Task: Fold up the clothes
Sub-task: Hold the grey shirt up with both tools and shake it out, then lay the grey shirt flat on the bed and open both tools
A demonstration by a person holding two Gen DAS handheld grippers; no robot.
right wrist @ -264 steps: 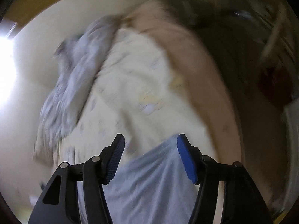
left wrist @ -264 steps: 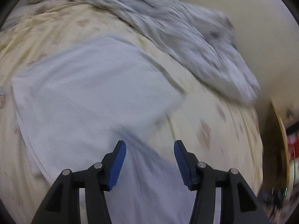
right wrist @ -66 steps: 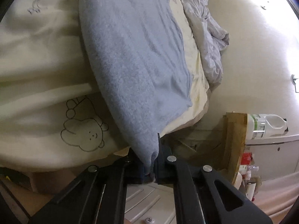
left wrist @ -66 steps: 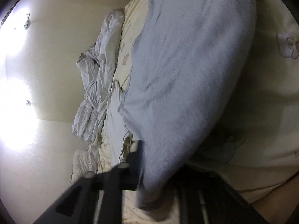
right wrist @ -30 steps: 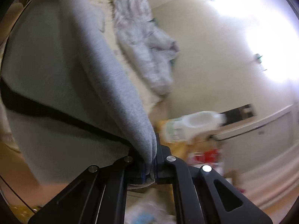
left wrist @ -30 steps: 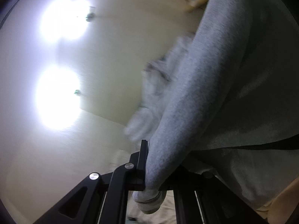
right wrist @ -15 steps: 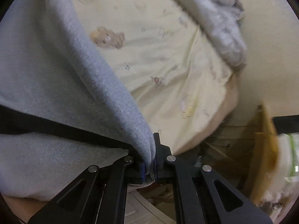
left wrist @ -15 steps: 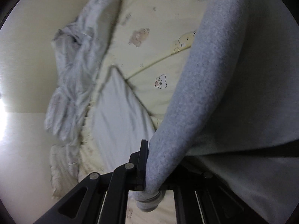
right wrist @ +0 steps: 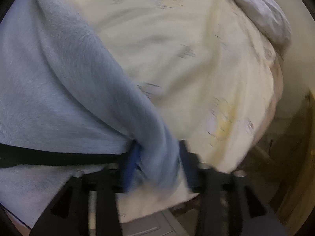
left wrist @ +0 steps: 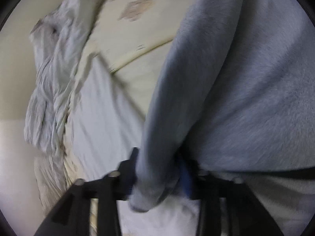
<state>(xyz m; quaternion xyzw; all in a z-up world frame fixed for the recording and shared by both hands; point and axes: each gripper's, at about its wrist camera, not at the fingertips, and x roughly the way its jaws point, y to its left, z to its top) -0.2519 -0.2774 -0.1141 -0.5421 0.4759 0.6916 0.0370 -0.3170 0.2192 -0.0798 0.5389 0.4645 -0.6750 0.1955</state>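
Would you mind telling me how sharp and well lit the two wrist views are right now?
Left wrist view: dim, motion-smeared; grey garment fairly readable, left gripper blurred, jaws opening around the fabric. Right wrist view: bedsheet print streaked, right gripper soft, likewise opening; fisheye bends both edges.

Both cameras sit just behind their own fingers and look steeply down onto a bed, very near the cloth. The left wrist view faces along the left gripper (left wrist: 159,169), with the grey garment (left wrist: 246,98) filling its right half and a crumpled blanket (left wrist: 51,74) along its left edge. The right wrist view faces along the right gripper (right wrist: 157,161), the garment filling its left half. Both share the garment, the pale yellow bedsheet (right wrist: 196,59) and the blanket.
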